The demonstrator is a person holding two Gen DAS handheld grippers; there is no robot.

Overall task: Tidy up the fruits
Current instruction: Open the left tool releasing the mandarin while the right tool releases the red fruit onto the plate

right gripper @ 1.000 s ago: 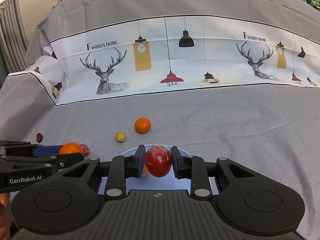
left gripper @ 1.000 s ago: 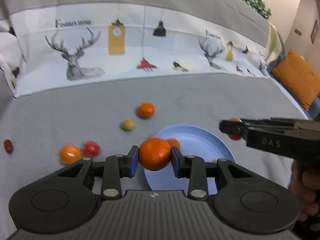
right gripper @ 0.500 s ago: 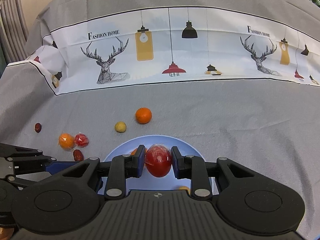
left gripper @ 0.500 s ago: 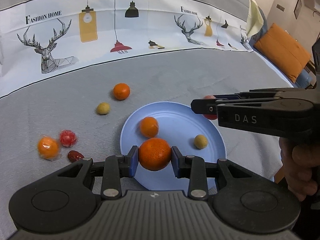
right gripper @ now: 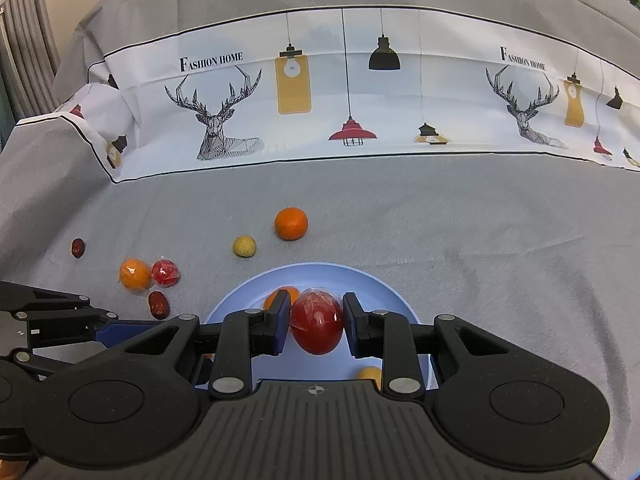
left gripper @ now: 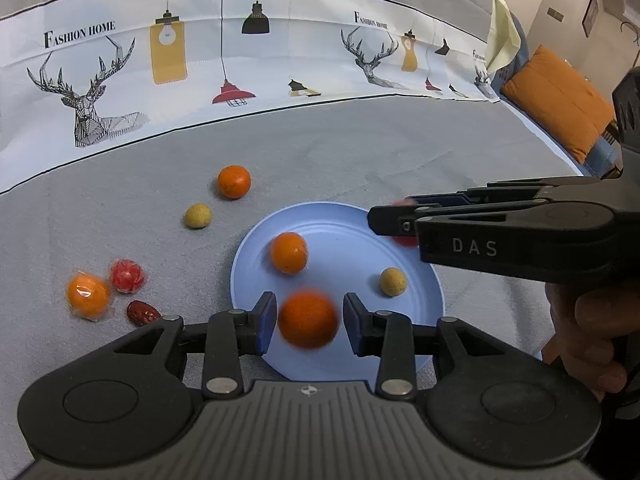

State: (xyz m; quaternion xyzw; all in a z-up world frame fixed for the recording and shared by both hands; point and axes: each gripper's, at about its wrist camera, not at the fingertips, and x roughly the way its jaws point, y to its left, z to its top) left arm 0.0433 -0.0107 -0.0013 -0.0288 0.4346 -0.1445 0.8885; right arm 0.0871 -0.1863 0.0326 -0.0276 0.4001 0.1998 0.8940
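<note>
The orange (left gripper: pixel 308 319) sits blurred between the left gripper (left gripper: pixel 309 325)'s blue pads with slim gaps on both sides, over the near part of the blue plate (left gripper: pixel 340 216); those jaws have just been opening, so the fruit looks released and dropping rather than held. In the right wrist view, the right gripper (right gripper: pixel 316 326) has a wrapped red fruit (right gripper: pixel 317 326) between its pads, also over the plate; its jaws have just been opening too, a thin gap shows on the right side, and the fruit looks freed or nearly so. Already on the plate lie a smaller orange (left gripper: pixel 289 252) and a yellowish round fruit (left gripper: pixel 393 281). Out on the grey cloth (left gripper: pixel 360 152), to the left, are a wrapped orange fruit (left gripper: pixel 88 295), a wrapped red one (left gripper: pixel 126 275) and a dark date (left gripper: pixel 142 313); farther off lie another orange (left gripper: pixel 234 181) and a yellow ball (left gripper: pixel 197 215). The step in hand seems to be dropping both fruits onto the plate. Next, each hand needs to spread its fingers fully, lift clear, then go for the loose pieces on the left.
</note>
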